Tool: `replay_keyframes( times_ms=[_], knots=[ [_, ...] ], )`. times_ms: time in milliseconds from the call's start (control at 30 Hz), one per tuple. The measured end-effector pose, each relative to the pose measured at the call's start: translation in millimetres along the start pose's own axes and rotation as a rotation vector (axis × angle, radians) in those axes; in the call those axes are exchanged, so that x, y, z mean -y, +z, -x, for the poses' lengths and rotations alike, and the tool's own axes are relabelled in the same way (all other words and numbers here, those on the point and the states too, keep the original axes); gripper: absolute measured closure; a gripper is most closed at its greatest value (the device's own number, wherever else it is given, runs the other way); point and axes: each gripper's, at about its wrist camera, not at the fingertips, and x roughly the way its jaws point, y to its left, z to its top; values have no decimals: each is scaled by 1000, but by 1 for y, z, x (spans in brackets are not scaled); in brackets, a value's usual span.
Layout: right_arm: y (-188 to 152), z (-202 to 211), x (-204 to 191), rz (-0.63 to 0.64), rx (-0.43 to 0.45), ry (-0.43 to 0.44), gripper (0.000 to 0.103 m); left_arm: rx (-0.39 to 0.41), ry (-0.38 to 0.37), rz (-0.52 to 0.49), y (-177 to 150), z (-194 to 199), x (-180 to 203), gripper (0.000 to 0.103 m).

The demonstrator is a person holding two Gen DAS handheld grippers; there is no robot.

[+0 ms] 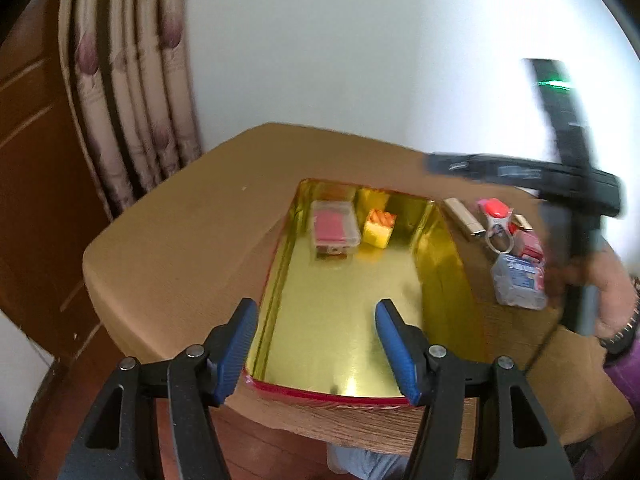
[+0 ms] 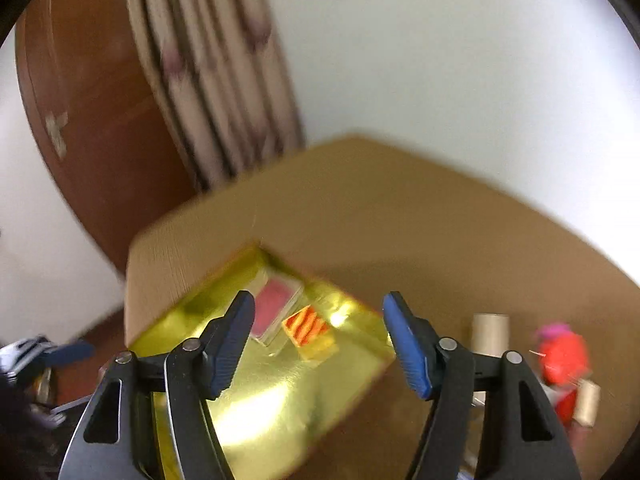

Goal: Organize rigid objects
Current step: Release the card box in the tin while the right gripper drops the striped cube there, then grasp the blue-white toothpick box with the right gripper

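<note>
A gold-lined box with a red rim [image 1: 340,398] stands on the tan table. At its far end lie a clear case with red contents [image 1: 334,228] and a yellow block with an orange top [image 1: 378,227]. My left gripper [image 1: 316,344] is open and holds nothing, above the box's near end. My right gripper [image 2: 320,340] is also open and holds nothing. It hovers over the box [image 2: 280,400] near the clear case [image 2: 276,312] and the block [image 2: 310,330]. The right wrist view is blurred.
Right of the box lie a beige tube [image 1: 460,216], a red and pink item [image 1: 496,210], a key ring [image 1: 500,242], a small red box [image 1: 530,246] and a clear blue-white packet [image 1: 518,280]. A person's hand [image 1: 608,300] is there. A curtain [image 1: 132,100] hangs behind.
</note>
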Motion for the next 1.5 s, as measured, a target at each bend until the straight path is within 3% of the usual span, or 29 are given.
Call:
replay_keyframes(
  times_ms=[100, 233, 333, 433, 533, 600, 700, 800, 967, 1133, 1233, 1433, 1500],
  knots=[
    [-39, 63, 32, -38, 82, -145, 21, 14, -60, -33, -1, 6, 10, 40],
    [-111, 106, 79, -41, 19, -402, 16, -35, -189, -54, -2, 5, 30, 40],
    [-165, 117, 114, -103, -83, -491, 16, -80, -298, -101, -1, 8, 60, 40],
    [-193, 128, 128, -156, -94, -502, 16, -114, -352, -159, 6, 6, 94, 40],
    [-193, 143, 132, -208, -37, -464, 16, -166, -386, -185, 15, -4, 124, 40],
    [-179, 149, 121, -193, -2, -369, 15, -188, -420, -161, 18, -6, 134, 40],
    [-150, 137, 89, 8, -32, -208, 9, -193, -433, -130, 15, -5, 136, 40],
    [-120, 108, 41, 290, -102, -85, 3, -198, -374, -139, 3, -3, 133, 40],
    [-93, 41, -2, 595, -295, 9, 3, -217, -335, -115, -13, -4, 116, 40],
    [-85, -4, 6, 625, -450, 62, 4, -204, -306, -109, -17, -5, 97, 40],
    [-92, -24, 15, 647, -488, 8, 4, -208, -305, -98, -17, -10, 87, 40],
    [-93, -33, 24, 638, -570, 41, 3, -233, -333, -51, -20, -21, 76, 40],
    [-92, -40, 22, 613, -618, 82, 9, -239, -340, -39, -21, -23, 74, 40]
  ],
)
